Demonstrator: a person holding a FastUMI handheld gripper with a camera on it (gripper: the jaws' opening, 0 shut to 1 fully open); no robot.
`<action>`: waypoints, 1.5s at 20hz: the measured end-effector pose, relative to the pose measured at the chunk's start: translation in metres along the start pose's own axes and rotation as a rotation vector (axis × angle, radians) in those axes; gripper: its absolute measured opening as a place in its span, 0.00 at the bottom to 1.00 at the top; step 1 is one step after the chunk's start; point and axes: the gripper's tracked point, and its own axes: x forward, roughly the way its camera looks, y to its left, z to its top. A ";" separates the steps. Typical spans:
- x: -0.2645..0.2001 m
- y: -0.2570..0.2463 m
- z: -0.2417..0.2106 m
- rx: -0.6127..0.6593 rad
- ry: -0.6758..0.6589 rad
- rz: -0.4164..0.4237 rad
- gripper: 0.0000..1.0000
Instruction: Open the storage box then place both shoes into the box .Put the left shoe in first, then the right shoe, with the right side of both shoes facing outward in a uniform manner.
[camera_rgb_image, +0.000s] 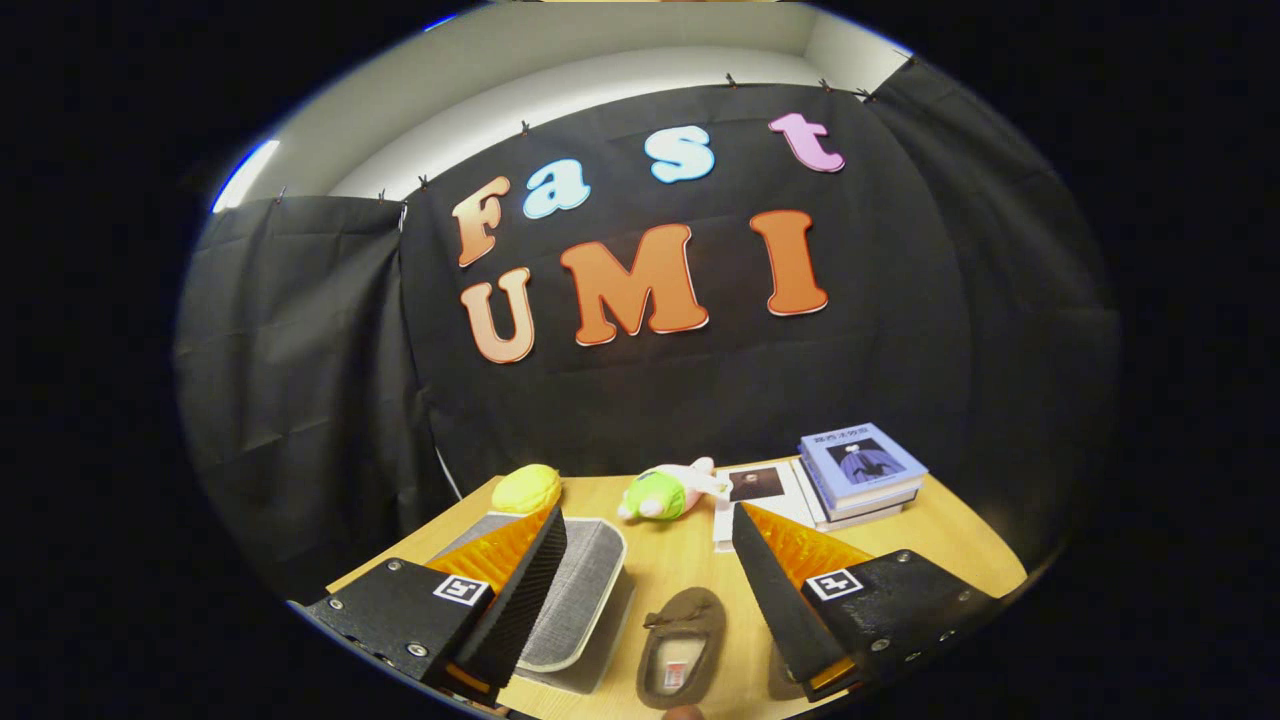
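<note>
Here the gripper (650, 540) is spread wide over a brown shoe (682, 648) beside the shut grey storage box (585, 590).

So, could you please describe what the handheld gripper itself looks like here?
The gripper has two wedge-shaped fingers with ribbed inner faces, each tapering toward its tip. Each sits on a black, textured, angular mount fastened with small silver screws, and each mount carries a square black-and-white fiducial marker. No cables or sleeves are visible.

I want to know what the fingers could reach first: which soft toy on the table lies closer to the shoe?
The green and pink plush, beyond the open gripper, directly behind the brown shoe; the yellow plush sits off beside the grey box.
</note>
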 end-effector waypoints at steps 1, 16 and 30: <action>0.005 0.006 -0.009 0.024 0.023 0.024 0.99; 0.055 0.031 -0.101 0.446 0.196 0.188 0.98; 0.075 0.067 -0.145 0.705 0.344 0.352 0.98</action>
